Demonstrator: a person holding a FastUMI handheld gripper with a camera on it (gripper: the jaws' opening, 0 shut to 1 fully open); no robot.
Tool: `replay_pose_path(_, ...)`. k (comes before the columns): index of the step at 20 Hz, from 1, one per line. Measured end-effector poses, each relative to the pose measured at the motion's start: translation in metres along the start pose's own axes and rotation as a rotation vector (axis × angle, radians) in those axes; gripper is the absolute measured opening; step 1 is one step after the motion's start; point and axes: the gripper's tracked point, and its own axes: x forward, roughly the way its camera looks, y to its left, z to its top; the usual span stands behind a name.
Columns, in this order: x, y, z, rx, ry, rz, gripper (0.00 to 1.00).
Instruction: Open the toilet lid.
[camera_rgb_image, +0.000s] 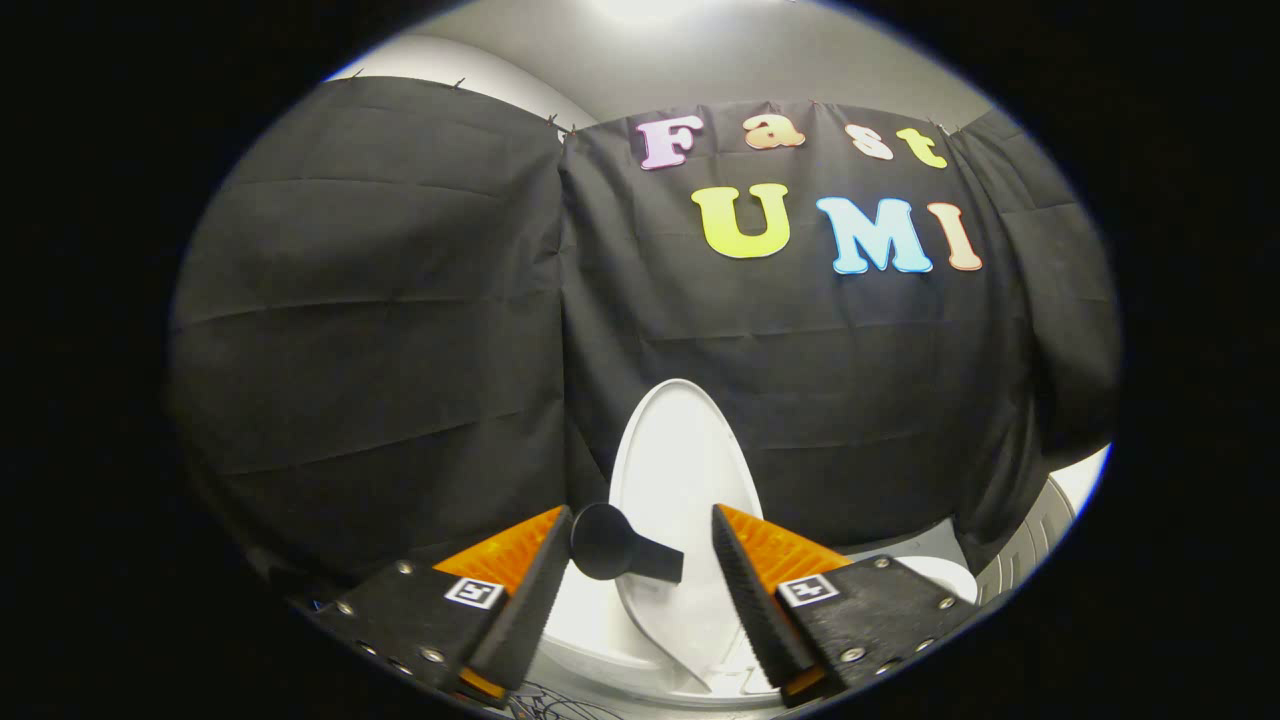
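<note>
White plastic, the toilet lid (672, 470) stands raised just beyond our gripper (640, 545); its fingers are spread wide, holding nothing, a black knob (612, 545) between them.

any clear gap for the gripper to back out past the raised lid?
Gripper is open, the raised toilet lid and its black knob handle between the fingers, neither pressing. Free: the gap from the knob's stem to the right finger, over the lid's face. Crowded: the left finger side, where the knob sits almost against it.
</note>
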Motion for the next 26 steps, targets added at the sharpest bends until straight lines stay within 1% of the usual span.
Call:
replay_pose_path(2, -0.007, -0.001, 0.011, -0.002, -0.027, 0.041, 0.86)
replay_pose_path(3, -0.015, -0.005, 0.016, -0.004, -0.04, 0.047, 0.96)
replay_pose_path(6, -0.035, -0.028, 0.035, -0.011, -0.08, 0.045, 0.96)
replay_pose_path(10, -0.064, -0.072, 0.053, -0.03, -0.126, 0.0, 0.96)
replay_pose_path(17, -0.107, -0.123, 0.03, -0.09, -0.118, -0.042, 0.96)
replay_pose_path(26, -0.145, -0.191, -0.008, -0.087, -0.122, -0.106, 0.96)
